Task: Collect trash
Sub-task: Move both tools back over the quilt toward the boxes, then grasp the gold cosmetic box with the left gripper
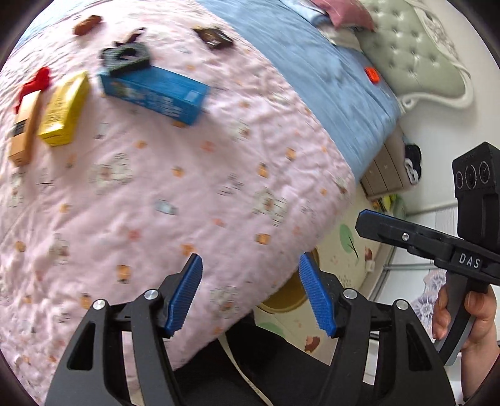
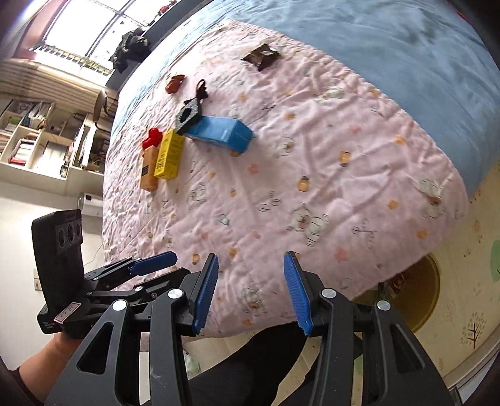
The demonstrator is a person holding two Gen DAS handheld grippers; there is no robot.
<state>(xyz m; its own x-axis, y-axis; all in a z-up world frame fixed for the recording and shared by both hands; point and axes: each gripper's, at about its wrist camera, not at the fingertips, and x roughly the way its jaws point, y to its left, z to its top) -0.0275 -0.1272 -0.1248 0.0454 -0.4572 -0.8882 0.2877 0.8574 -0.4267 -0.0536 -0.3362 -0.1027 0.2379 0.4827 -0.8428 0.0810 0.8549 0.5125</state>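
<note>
Trash lies on a pink quilt (image 1: 187,193) on the bed: a blue box (image 1: 153,92) (image 2: 218,131), a yellow box (image 1: 64,109) (image 2: 170,154), a tan box (image 1: 25,128) (image 2: 148,170), a red wrapper (image 1: 34,84) (image 2: 152,137), a black ring-shaped piece (image 1: 125,57) (image 2: 187,115), a dark wrapper (image 1: 214,37) (image 2: 261,56) and a brown wrapper (image 1: 87,25) (image 2: 175,83). My left gripper (image 1: 250,293) is open and empty over the quilt's near edge. My right gripper (image 2: 250,290) is open and empty there too, and shows in the left wrist view (image 1: 406,237).
A blue blanket (image 1: 312,78) covers the far part of the bed, with an orange item (image 1: 372,75) on it. A yellow round bin (image 2: 415,293) stands on the patterned floor mat (image 2: 462,328) beside the bed. Shelves (image 2: 40,140) stand at the left.
</note>
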